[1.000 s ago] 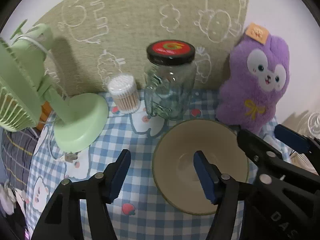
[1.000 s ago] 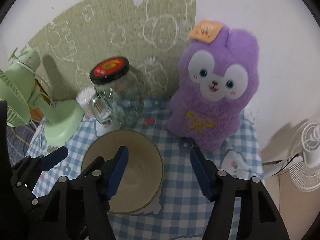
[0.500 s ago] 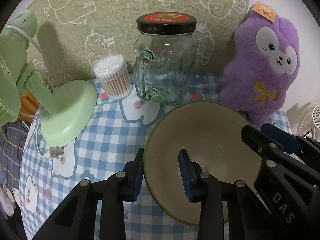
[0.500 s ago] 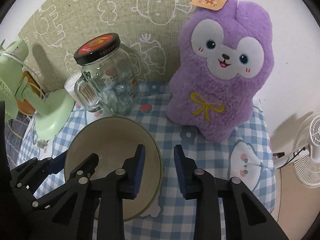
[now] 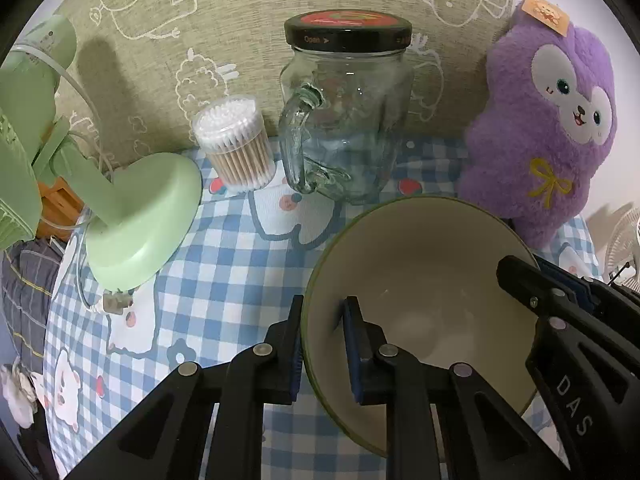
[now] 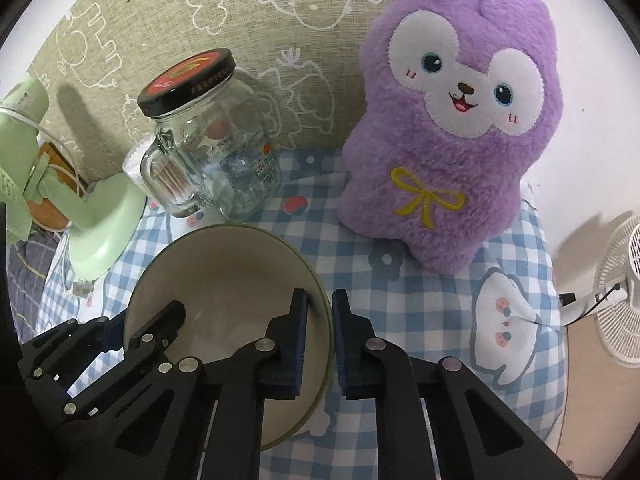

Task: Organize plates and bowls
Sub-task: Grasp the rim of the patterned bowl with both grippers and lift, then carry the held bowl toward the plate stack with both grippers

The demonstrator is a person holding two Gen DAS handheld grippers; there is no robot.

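From the left wrist camera, the left gripper (image 5: 322, 344) is clamped on the near-left rim of the bowl (image 5: 424, 280), one blue-padded finger outside the wall and one inside. The bowl is round and smooth, cream inside with a thin green edge; it opens upward and sits on the blue-and-white checked tablecloth (image 5: 224, 264) in front of the glass jar (image 5: 344, 128). Only this view shows clearly the clear tub of cotton swabs (image 5: 236, 144), standing just left of the jar, and the round base of the green fan (image 5: 140, 216). The right gripper (image 5: 536, 280) appears here as black fingers at the bowl's far-right rim. From the right wrist camera, the right gripper (image 6: 320, 336) pinches the bowl's right rim in the same way, pads on either side of the wall. This view alone shows the whole fuzzy purple plush (image 6: 448, 128) upright beside the bowl, and a white fan (image 6: 624, 288) off the table's edge.
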